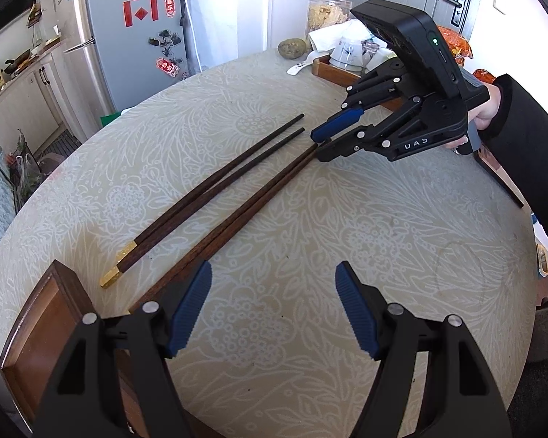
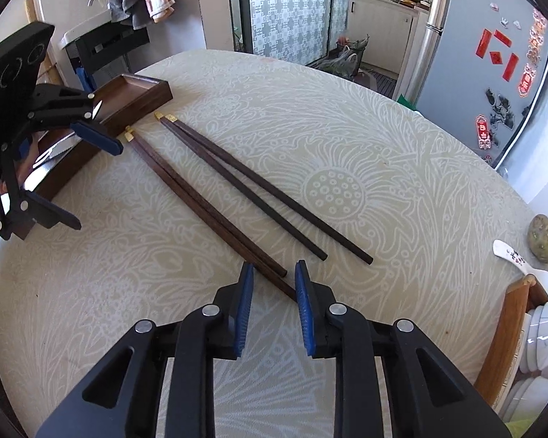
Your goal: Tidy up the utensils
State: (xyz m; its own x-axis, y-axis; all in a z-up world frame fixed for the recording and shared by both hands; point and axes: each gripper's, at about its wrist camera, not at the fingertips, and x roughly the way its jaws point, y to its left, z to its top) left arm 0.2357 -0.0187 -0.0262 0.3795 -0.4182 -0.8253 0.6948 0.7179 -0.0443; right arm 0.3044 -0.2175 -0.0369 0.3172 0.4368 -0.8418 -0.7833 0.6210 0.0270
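Two pairs of gold-capped wooden chopsticks lie side by side on the round table: a dark pair (image 1: 215,186) (image 2: 259,189) and a reddish-brown pair (image 1: 252,204) (image 2: 204,208). My right gripper (image 2: 274,273) (image 1: 319,138) is open, its pads either side of the reddish pair's thin tips without closing on them. My left gripper (image 1: 273,277) (image 2: 95,179) is open and empty, hovering near the thick ends, beside a brown wooden tray (image 1: 47,314) (image 2: 135,91).
A second wooden tray (image 1: 332,69) (image 2: 507,328) holds white cups. A white ceramic spoon (image 1: 303,66) (image 2: 511,253) and a potato (image 1: 291,48) (image 2: 544,239) lie near it. A fridge (image 1: 128,36) stands beyond the table.
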